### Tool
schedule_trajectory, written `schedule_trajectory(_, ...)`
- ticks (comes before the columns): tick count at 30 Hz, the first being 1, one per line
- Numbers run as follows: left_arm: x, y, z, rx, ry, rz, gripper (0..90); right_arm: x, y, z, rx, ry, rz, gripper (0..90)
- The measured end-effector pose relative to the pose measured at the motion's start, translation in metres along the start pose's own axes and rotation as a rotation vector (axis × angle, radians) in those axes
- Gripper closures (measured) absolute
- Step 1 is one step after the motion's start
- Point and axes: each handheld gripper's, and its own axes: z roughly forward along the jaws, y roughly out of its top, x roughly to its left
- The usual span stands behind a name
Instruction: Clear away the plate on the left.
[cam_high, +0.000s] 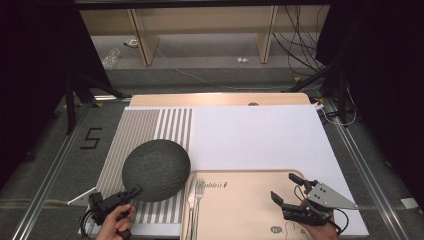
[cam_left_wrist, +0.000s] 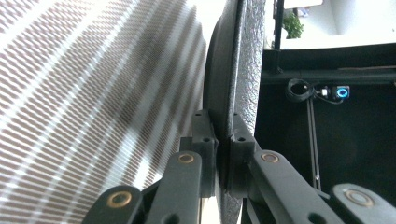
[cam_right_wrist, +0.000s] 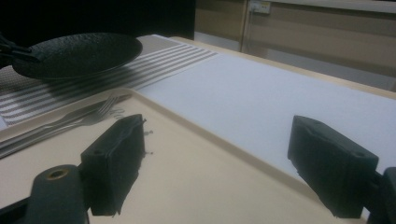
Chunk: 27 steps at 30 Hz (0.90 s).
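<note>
Clamping the near rim of a dark textured plate (cam_high: 156, 170), left tool (cam_high: 134, 192) with jaws drawn narrow onto the plate's edge, gripped by a hand (cam_high: 116, 223) entering from the bottom edge of the high view. Seen edge-on in the left gripper view (cam_left_wrist: 223, 140), with the plate (cam_left_wrist: 233, 60) rising straight up between the two pads and pressed from both sides. Lying over a striped placemat (cam_high: 142, 127) on the left part of the tabletop (cam_high: 220, 98), the plate's right edge reaching just beside the tan tray (cam_high: 240, 205); in the right gripper view (cam_right_wrist: 77, 53) appearing tipped a little off the placemat (cam_right_wrist: 154, 60), though how far cannot be told. Spread wide and holding nothing, right tool (cam_high: 285, 190), hovering over the right half of the tray, with the grey three-cornered plate on top of it and a hand (cam_high: 320, 231) behind it. Shown in the right gripper view (cam_right_wrist: 215, 163) with both pads well apart and bare tray (cam_right_wrist: 196, 177) surface between them. Resting along the tray's left side, a fork (cam_high: 198, 197) with more cutlery (cam_high: 190, 200) just beside it, tines pointing away from the person; same fork (cam_right_wrist: 79, 117) lying near the tray's rim in the right gripper view. Spreading under tray and placemat, a white sheet (cam_high: 260, 135) covering most of the tabletop, well apart from either tool's pads.
</note>
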Motion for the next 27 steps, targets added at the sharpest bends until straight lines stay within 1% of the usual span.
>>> schedule_trajectory(4, -0.004, -0.006, 0.004, 0.034, -0.032, 0.014, 84.8, 0.0, 0.0, 0.0, 0.0, 0.001, 0.001, 19.7)
schedule_trajectory(8, -0.009, -0.011, 0.009, 0.064, -0.039, 0.036, 84.9, 0.0, 0.0, 0.0, -0.002, 0.001, -0.001, 19.7)
schedule_trajectory(14, -0.013, -0.021, 0.015, 0.107, -0.058, 0.026, 84.8, 0.0, 0.0, 0.001, -0.002, 0.001, 0.002, 19.7)
schedule_trajectory(16, -0.015, -0.023, 0.017, 0.119, -0.065, 0.032, 84.8, 0.0, 0.0, 0.001, -0.002, 0.001, 0.003, 19.7)
schedule_trajectory(17, -0.015, -0.024, 0.018, 0.13, -0.071, 0.041, 84.7, 0.0, 0.0, 0.001, -0.002, 0.001, 0.004, 19.7)
schedule_trajectory(20, -0.017, -0.028, 0.02, 0.151, -0.083, 0.046, 84.8, 0.0, 0.0, 0.001, -0.002, 0.0, 0.003, 19.7)
schedule_trajectory(25, -0.021, -0.037, 0.026, 0.194, -0.086, 0.064, 84.8, -0.001, 0.0, 0.001, 0.0, -0.001, 0.005, 19.7)
schedule_trajectory(27, -0.022, -0.04, 0.028, 0.214, -0.089, 0.053, 84.7, -0.001, 0.0, 0.0, 0.0, -0.002, 0.007, 19.7)
